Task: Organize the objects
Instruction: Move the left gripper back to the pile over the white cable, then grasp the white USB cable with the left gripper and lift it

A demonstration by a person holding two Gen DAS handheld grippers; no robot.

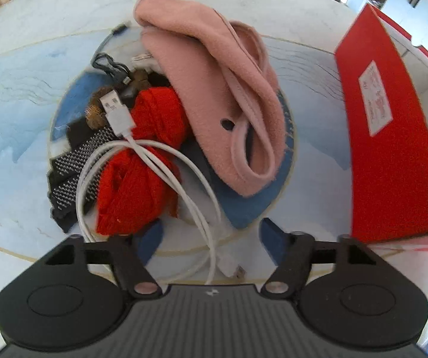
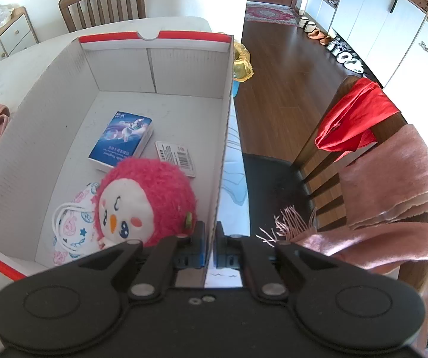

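Observation:
A heap lies on the white table (image 1: 20, 179): a pink fleece garment (image 1: 214, 89), a red knit piece (image 1: 142, 185), a black studded strip (image 1: 74, 164), a black cable (image 1: 109, 65) and a coiled white USB cable (image 1: 154, 155). My left gripper (image 1: 212, 238) hangs over the heap's near edge, open, and the white cable's loop runs between its blue pads (image 1: 151, 238) untouched. My right gripper (image 2: 211, 238) is shut on the right wall of the red-rimmed cardboard box (image 2: 226, 113). Inside the box lie a pink plush toy (image 2: 154, 191), a blue packet (image 2: 121, 140), a barcode card (image 2: 176, 158) and a patterned mask (image 2: 71, 226).
The box's red outer side (image 1: 392, 149) stands just right of the heap. Beside the table's right edge, a chair (image 2: 273, 179) carries a red cloth (image 2: 351, 122) and a pink scarf (image 2: 392, 194). Another wooden chair (image 2: 103, 3) stands beyond the far end.

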